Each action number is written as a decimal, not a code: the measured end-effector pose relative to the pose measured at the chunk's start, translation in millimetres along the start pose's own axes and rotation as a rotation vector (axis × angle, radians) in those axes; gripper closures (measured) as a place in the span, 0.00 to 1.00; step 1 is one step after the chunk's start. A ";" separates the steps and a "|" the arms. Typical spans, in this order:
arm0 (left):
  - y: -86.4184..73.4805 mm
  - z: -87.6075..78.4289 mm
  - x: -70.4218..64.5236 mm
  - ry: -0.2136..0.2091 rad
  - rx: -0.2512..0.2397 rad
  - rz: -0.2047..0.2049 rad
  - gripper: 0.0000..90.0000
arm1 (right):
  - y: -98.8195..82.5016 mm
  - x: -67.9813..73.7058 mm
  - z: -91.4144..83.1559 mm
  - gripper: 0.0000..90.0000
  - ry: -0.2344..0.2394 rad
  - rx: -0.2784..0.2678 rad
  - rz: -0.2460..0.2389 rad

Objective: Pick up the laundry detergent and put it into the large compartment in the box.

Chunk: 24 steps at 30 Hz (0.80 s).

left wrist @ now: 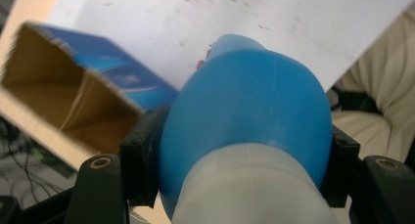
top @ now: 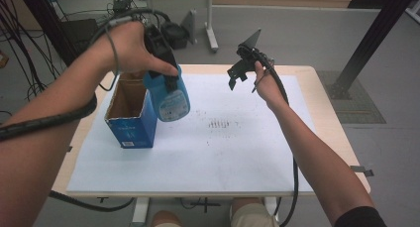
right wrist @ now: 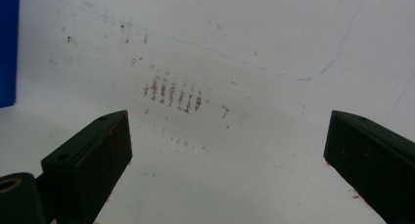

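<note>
blue bottle (top: pixel 169 99) hangs in the air just beside the open blue carton (top: pixel 130 117), at the carton's right and above its rim, clamped in the left gripper (top: pixel 166 71). the fingers (left wrist: pixel 142 155) are closed tight on the bottle's upper body near its pale cap (left wrist: pixel 249 190), one pad on each flank, so the bottle dangles base-down. gripping high by the neck looks like a way to keep the wide body clear of the carton's walls. the carton stands upright on the counter (top: pixel 237 147) with its top flaps open and its brown inside showing, apparently empty. the right gripper (top: pixel 241 74) hovers well to the right of the carton, its fingers (right wrist: pixel 93 155) spread wide with nothing between them, probably kept out of the way. a label sits on the bottle's face and print on the carton's front, but both are too small and blurred to read.
</note>
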<state>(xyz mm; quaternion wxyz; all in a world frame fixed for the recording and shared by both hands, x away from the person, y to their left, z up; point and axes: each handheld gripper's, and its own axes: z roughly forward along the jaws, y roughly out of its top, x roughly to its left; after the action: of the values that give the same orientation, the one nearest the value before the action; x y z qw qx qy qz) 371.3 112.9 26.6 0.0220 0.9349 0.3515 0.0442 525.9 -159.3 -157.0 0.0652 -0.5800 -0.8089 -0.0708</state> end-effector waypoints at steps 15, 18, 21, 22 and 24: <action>-10.2 -67.4 54.9 0.050 -0.020 -0.407 0.39 | 2.3 1.0 3.9 0.04 0.002 0.007 -0.009; -11.7 -72.6 64.6 0.049 -0.016 -0.465 0.40 | 3.0 0.4 4.4 0.04 0.003 0.007 -0.012; -13.9 -75.4 73.0 0.053 -0.009 -0.529 0.40 | 3.3 -1.2 4.7 0.04 0.007 0.007 -0.007; -14.7 -76.0 75.8 0.055 -0.007 -0.551 0.40 | 3.6 -1.2 4.9 0.04 0.008 0.009 -0.009; -17.8 -76.8 83.4 0.062 0.001 -0.613 0.40 | 4.0 -2.0 5.7 0.04 0.012 0.012 -0.012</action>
<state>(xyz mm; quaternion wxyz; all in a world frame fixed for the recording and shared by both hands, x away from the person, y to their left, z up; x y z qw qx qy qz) 414.7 182.1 107.3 0.0234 0.7834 0.6177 0.0638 530.2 -158.8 -162.8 0.0731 -0.5744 -0.8123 -0.0700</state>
